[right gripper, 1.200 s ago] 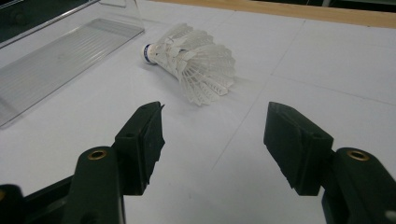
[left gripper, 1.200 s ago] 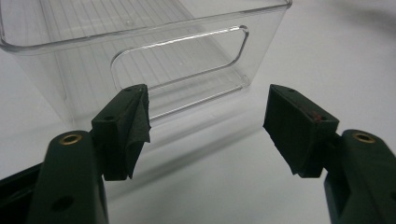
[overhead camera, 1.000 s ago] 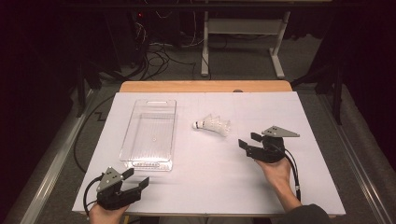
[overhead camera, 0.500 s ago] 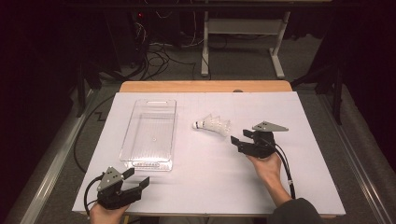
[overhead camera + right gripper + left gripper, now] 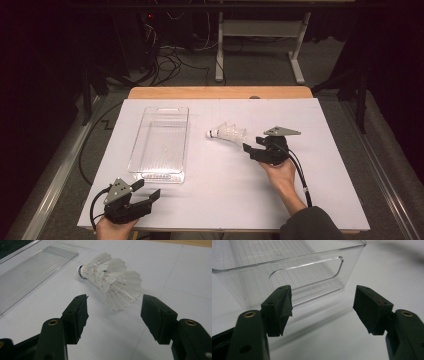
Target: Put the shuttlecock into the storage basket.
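The right gripper (image 5: 250, 146) has been brought forward and leftward since the earlier frames; its jaws are spread, nothing is held, and its tips lie just beside the feather skirt of the shuttlecock (image 5: 228, 133). The shuttlecock is laid on its side on the white table (image 5: 320, 190), right of the clear plastic tray (image 5: 161, 145). The left gripper (image 5: 145, 190), likewise spread and unloaded, is seen near the tray's near end.

Quick count: one shuttlecock (image 5: 229, 133) just ahead of the right gripper's (image 5: 255, 146) fingers, one clear plastic bin (image 5: 161, 142) just beyond the left gripper's (image 5: 144, 190) fingers, two grippers total, all on one white tabletop (image 5: 220, 185).
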The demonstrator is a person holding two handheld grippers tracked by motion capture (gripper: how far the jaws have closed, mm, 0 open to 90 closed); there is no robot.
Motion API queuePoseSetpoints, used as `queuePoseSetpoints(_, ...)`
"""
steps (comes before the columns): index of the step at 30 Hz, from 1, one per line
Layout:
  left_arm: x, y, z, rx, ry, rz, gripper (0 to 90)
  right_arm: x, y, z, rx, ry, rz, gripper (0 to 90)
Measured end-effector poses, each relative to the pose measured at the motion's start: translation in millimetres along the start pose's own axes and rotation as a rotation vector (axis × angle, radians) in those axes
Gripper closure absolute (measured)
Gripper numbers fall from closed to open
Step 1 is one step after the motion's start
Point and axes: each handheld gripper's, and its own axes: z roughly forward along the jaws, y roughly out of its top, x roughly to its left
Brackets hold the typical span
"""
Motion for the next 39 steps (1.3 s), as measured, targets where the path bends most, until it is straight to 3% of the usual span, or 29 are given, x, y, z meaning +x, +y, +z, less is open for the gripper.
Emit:
queuePoseSetpoints(24, 0.7, 0.2, -0.7, -0.002, -0.001, 0.0, 32.1, 3.2, 10.7, 26.3, 0.052, -0.008, 0.004, 38.9)
queuePoseSetpoints(39, 0.0, 0.6, -1.6, -0.004, -0.004, 0.01, 32.1, 0.7, 18.1, 47.2, 0.075, -0.006, 0.03, 38.0)
